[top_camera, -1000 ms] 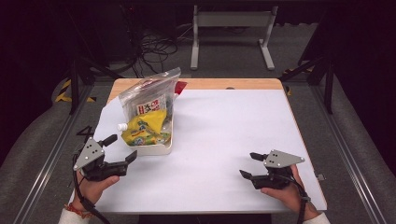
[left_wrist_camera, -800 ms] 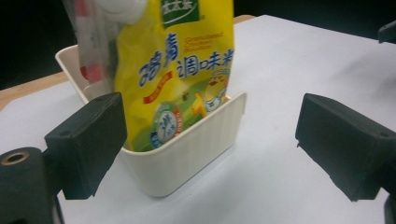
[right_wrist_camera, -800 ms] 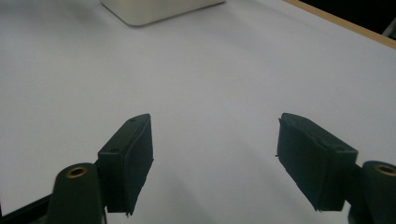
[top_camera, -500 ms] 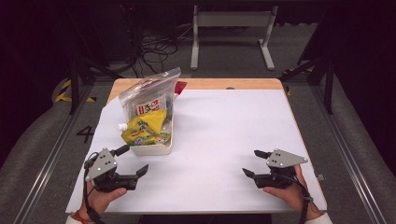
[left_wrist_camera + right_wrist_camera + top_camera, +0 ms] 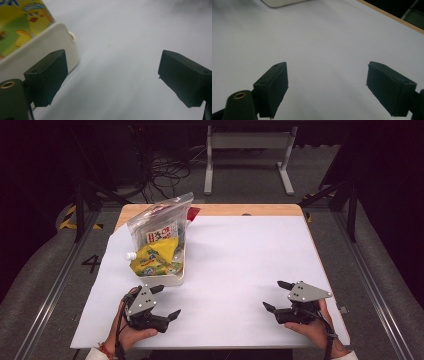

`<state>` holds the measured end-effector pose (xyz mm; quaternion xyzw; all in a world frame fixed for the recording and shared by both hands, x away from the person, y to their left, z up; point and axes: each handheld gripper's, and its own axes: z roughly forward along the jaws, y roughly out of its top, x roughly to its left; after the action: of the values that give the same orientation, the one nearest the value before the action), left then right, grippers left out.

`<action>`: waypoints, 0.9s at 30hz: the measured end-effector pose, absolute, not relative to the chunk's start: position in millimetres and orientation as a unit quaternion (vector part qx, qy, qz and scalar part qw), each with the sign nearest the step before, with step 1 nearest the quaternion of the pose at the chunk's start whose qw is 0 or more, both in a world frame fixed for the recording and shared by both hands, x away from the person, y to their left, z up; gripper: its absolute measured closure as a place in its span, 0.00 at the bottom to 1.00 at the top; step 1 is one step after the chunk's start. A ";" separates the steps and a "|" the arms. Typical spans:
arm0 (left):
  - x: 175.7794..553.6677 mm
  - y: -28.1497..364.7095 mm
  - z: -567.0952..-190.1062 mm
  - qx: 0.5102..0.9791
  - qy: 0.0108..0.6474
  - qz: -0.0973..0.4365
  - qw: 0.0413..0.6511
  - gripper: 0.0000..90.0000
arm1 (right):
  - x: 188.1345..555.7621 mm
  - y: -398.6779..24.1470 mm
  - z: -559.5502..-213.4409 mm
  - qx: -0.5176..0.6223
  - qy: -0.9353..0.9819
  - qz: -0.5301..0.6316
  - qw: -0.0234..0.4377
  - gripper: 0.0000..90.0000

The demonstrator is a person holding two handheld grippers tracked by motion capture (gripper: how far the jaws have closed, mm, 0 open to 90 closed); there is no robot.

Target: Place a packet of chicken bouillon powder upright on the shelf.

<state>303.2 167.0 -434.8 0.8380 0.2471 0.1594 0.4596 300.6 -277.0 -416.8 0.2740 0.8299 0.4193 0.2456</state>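
A white tray (image 5: 170,279) stands at the left of the white table, holding a yellow spouted pouch (image 5: 152,257) and a clear bag of packets (image 5: 160,222) that leans upright. My left gripper (image 5: 166,302) rests open on the table just in front of the tray, jaws pointing right. In the left gripper view the tray's corner (image 5: 61,37) and the yellow pouch (image 5: 21,22) lie just past the left jaw, with nothing between the jaws. My right gripper (image 5: 274,296) sits open near the front right, jaws pointing left over bare table (image 5: 324,50).
The white sheet (image 5: 240,250) covers most of the wooden tabletop, whose far edge (image 5: 240,210) shows as a bare strip. A red packet (image 5: 193,211) peeks out behind the bag. Metal stands and cables sit on the dark floor beyond.
My left gripper has moved right and toward the front edge, turning its jaws rightward, and now lies just in front of the tray. The right gripper has barely shifted.
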 end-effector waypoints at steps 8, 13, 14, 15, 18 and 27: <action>310.5 160.8 -450.0 0.866 0.233 0.158 0.414 0.10 | 295.4 -279.6 -424.0 0.267 0.838 0.402 0.255 0.15; 312.8 161.6 -452.6 0.866 0.236 0.153 0.413 0.10 | 294.1 -276.3 -427.6 0.267 0.840 0.401 0.250 0.12; 313.1 161.1 -452.8 0.866 0.236 0.152 0.414 0.10 | 294.1 -275.3 -428.7 0.265 0.842 0.398 0.249 0.12; 313.4 160.8 -452.6 0.866 0.235 0.153 0.414 0.10 | 293.6 -274.5 -429.4 0.262 0.845 0.396 0.245 0.11; 314.1 159.0 -452.9 0.867 0.236 0.150 0.414 0.10 | 293.4 -270.6 -431.3 0.268 0.849 0.373 0.261 0.08; 314.5 159.4 -451.2 0.865 0.239 0.151 0.415 0.10 | 292.3 -270.3 -432.6 0.271 0.847 0.373 0.264 0.08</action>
<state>314.5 159.4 -451.2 0.8651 0.2388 0.1506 0.4147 292.3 -270.3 -432.6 0.2712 0.8471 0.3726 0.2645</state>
